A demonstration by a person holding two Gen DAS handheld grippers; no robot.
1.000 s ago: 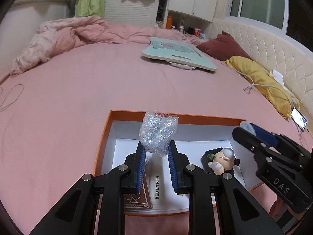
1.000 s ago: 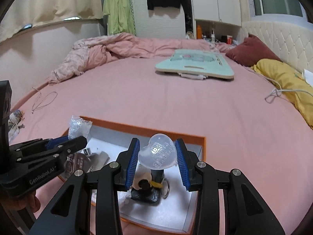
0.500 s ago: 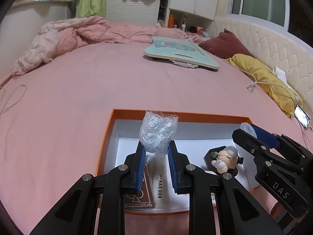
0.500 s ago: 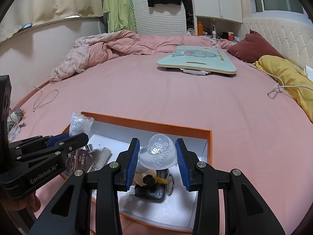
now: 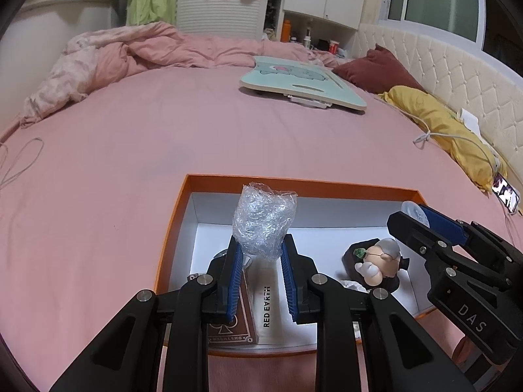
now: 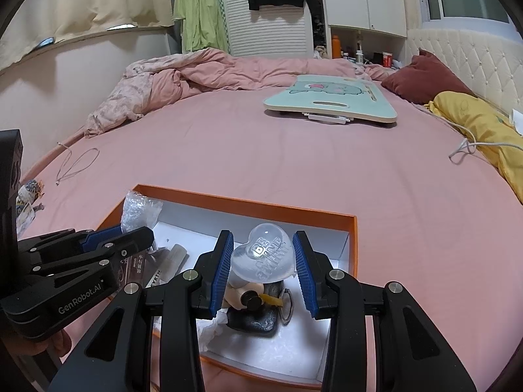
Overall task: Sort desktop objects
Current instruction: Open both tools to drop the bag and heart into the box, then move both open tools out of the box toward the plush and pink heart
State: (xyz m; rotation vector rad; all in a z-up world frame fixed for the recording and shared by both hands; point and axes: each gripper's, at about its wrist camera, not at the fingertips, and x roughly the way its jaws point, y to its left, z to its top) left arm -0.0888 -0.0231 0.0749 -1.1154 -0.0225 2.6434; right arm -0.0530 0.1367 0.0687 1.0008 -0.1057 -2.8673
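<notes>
left gripper (image 5: 262,254) jaws pinch bubble wrap (image 5: 263,220); right gripper (image 6: 263,261) jaws pinch clear heart (image 6: 263,257), both above orange box (image 5: 170,228).

your box (image 5: 170,228) is orange outside, white inside; bed sheet (image 5: 163,130) plain pink; claw pads (image 5: 236,271) ribbed blue.

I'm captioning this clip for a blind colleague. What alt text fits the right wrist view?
The right gripper holds a clear heart-shaped piece over an open orange box on a pink bed. Below it sits a small figurine; at left, the left gripper holds crumpled bubble wrap.
</notes>
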